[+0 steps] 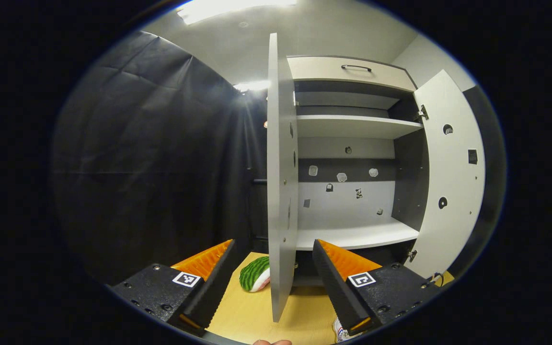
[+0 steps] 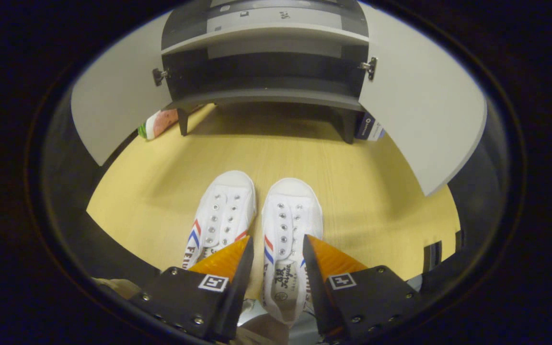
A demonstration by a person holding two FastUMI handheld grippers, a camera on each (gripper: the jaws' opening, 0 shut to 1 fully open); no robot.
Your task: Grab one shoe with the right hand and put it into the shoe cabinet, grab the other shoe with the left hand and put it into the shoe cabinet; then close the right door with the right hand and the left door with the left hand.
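Closest to the lens in the right gripper view is the right gripper (image 2: 276,254), fingers spread apart and straddling the right-hand shoe (image 2: 289,239) of the pair, one finger on each side of its tongue area; can't tell if either finger actually touches it, so I wouldn't call it gripped. The left-hand shoe (image 2: 221,215) sits just beside it, both white lace-less sneakers with red and blue stripes, toes pointing at the shoe cabinet (image 2: 266,62), parked near the front edge of the wooden tabletop (image 2: 362,191). The cabinet stands along the far edge of the tabletop on short legs with both doors swung wide open, left door (image 2: 113,110) and right door (image 2: 424,120). A watermelon-looking thing (image 2: 156,124) lies by the cabinet's left leg, and some small box (image 2: 367,128) is tucked by the right leg. In the left gripper view the left gripper (image 1: 273,268) is up in the air, wide open and holding nothing, looking almost edge-on at the left door. Past that you can see the cabinet shelves (image 1: 357,235), bare, plus a drawer handle (image 1: 356,67) at the top.
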